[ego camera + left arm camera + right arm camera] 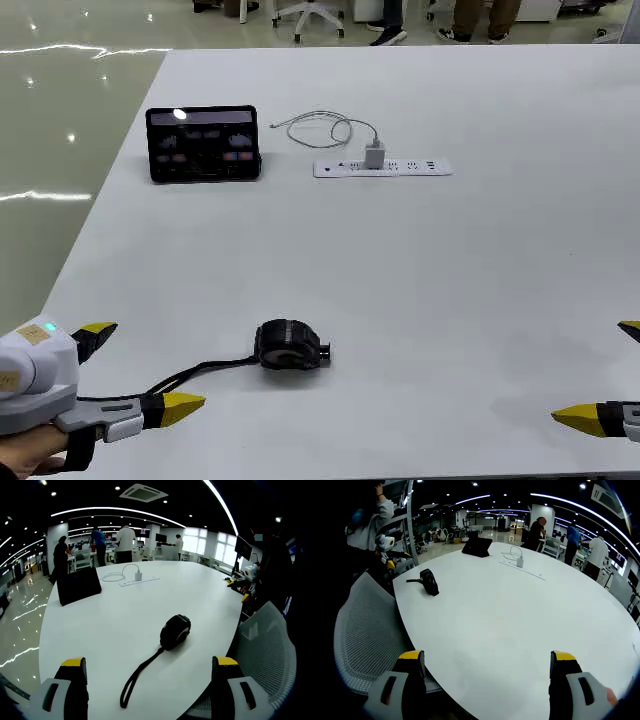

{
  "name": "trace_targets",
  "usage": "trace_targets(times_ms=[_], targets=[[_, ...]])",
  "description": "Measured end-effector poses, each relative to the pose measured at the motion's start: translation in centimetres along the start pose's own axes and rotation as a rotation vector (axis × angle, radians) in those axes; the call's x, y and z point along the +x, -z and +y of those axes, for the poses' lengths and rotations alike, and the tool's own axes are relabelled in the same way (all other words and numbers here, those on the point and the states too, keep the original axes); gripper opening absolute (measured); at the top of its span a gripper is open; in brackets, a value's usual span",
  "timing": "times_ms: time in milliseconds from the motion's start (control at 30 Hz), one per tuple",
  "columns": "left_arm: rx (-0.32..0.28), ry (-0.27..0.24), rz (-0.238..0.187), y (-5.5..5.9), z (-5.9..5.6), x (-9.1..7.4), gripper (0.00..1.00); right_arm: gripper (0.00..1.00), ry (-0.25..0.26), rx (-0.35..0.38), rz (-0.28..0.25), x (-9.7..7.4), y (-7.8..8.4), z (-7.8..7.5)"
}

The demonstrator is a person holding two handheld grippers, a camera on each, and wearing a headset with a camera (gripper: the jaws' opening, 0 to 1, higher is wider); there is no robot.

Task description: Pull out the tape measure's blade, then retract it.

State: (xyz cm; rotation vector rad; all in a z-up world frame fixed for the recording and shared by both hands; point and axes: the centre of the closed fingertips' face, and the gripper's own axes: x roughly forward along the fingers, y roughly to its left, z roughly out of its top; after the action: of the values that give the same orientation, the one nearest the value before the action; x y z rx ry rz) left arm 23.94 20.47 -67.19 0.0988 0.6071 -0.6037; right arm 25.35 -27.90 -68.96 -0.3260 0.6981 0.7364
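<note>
I had both grippers low over the near edge of the white table (450, 260), neither touching anything. In the head view the left gripper (145, 366) sat at about 8 o'clock, its yellow-tipped jaws spread wide with nothing between them. The right gripper (597, 370) sat at about 4 o'clock, its jaws just as far apart and holding nothing.

The tape measure (290, 346) lay flat on the table near the front edge, between the two grippers but nearer the left one. It was a black case with a small dark tab at its 3 o'clock side. Its black wrist strap (195, 374) trailed off toward 8 o'clock and ended close to the left gripper's nearer jaw.

From the left gripper view the tape measure (175, 631) was at 12 o'clock just ahead of the open left gripper (150, 661), with the strap (140, 672) running back between the jaws. From the right gripper view it (429, 581) was well off at 10 o'clock from the right gripper (487, 655).

Far across the table, at 11 o'clock, stood a dark tablet (203, 143). A white power strip (383, 167) with a charger (374, 156) and a looped cable (320, 128) lay at 12 o'clock.
</note>
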Motion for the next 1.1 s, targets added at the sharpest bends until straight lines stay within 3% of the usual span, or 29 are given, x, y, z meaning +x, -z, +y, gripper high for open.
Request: trace_targets(times_ms=[767, 867, 1100], targets=[[0.025, -0.001, -0.003, -0.3, 0.4, 0.0, 1.0, 1.0, 0.018, -0.014, -0.021, -0.2, -0.2, -0.1], [0.03, 0.013, -0.001, -0.5, 0.4, 0.4, 1.0, 1.0, 0.013, -0.039, -0.065, 0.2, -1.1, -0.2], [0.093, 0.062, 0.042, -1.0, 0.0, 1.7, 1.0, 1.0, -0.004, -0.074, -0.054, 1.2, -2.1, -0.2]])
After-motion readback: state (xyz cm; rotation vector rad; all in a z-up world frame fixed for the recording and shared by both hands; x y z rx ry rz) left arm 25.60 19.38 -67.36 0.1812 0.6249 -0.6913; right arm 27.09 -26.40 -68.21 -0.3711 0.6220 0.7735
